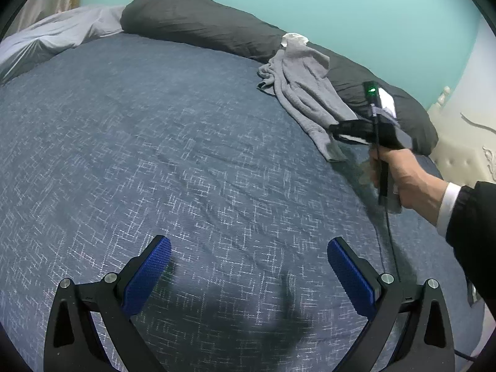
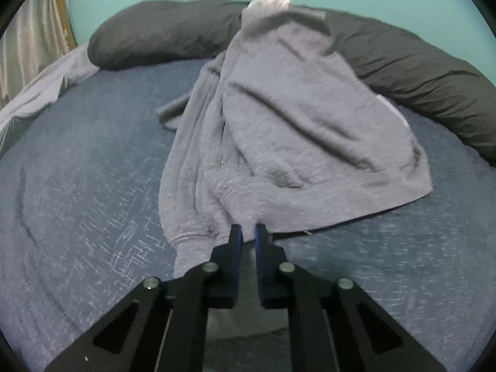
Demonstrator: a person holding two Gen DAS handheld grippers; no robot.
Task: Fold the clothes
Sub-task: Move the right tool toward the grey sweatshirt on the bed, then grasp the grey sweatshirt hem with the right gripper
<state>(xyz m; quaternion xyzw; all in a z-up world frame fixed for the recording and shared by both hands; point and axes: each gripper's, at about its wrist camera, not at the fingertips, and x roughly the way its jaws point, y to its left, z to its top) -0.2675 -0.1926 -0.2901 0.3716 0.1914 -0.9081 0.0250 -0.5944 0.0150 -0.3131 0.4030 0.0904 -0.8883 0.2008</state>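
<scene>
A crumpled grey sweatshirt lies on the blue bedspread, its top draped against a dark pillow. My right gripper is shut on the sweatshirt's near hem, and the cloth rises in a bunch from the pinch. In the left wrist view the same sweatshirt lies at the far right of the bed, with the right gripper at its lower edge, held by a hand. My left gripper hangs open over bare bedspread, its blue pads wide apart with nothing between them.
A long dark pillow runs along the head of the bed under a turquoise wall. A light grey sheet is bunched at the far left. A white tufted piece of furniture stands off the right edge.
</scene>
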